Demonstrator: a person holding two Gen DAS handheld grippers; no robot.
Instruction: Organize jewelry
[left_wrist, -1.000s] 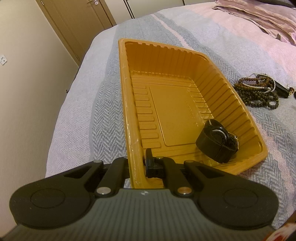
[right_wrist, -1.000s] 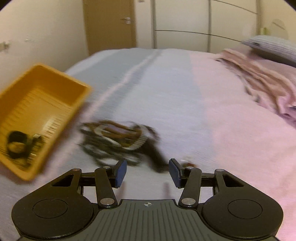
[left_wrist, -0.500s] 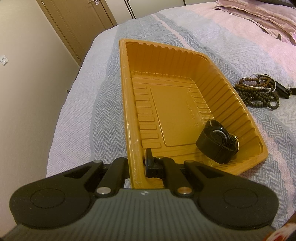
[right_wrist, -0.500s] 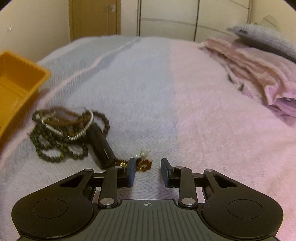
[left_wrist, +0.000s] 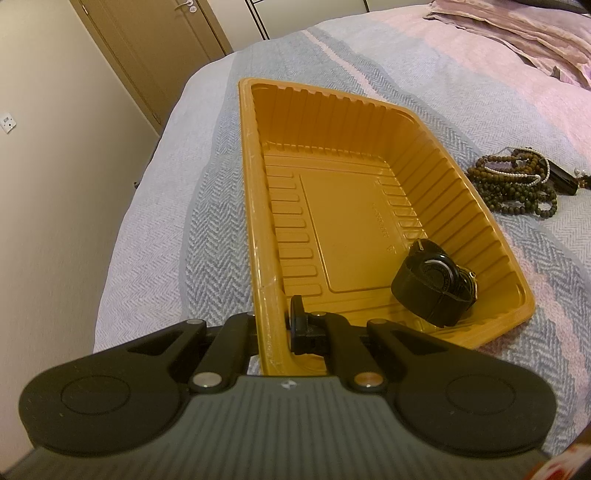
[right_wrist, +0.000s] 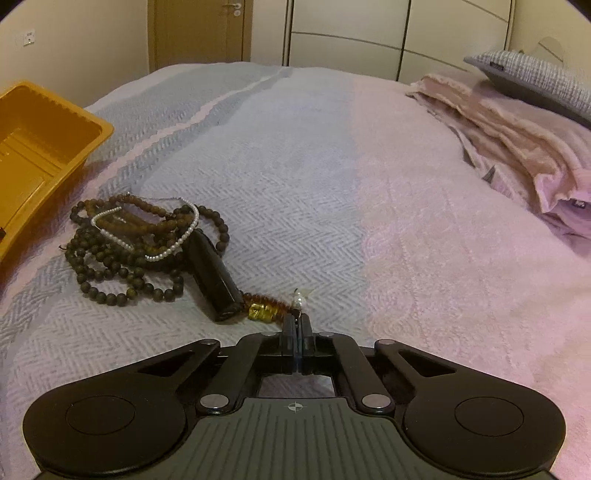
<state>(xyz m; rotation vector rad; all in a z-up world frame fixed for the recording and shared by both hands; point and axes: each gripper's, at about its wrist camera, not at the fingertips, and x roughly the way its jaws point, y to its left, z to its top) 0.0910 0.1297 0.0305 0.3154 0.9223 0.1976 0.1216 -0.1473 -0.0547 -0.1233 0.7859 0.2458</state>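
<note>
Here, left gripper (left_wrist: 273, 325) clamped on ribbed orange plastic tray (left_wrist: 255, 206) wall; right gripper (right_wrist: 296, 325) pressed together beside amber bead strand (right_wrist: 264, 306), black cylinder (right_wrist: 214, 277) alongside.

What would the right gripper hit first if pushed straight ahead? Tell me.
The right gripper is shut right at the small pearl piece beside the amber bead strand; that comes first, then bare bedspread, though depth is unclear.

Herringbone bedspread (right_wrist: 295, 177), orange tray (left_wrist: 255, 206), bead necklaces (right_wrist: 122, 254), black case (right_wrist: 214, 280), pillow (right_wrist: 535, 74)
</note>
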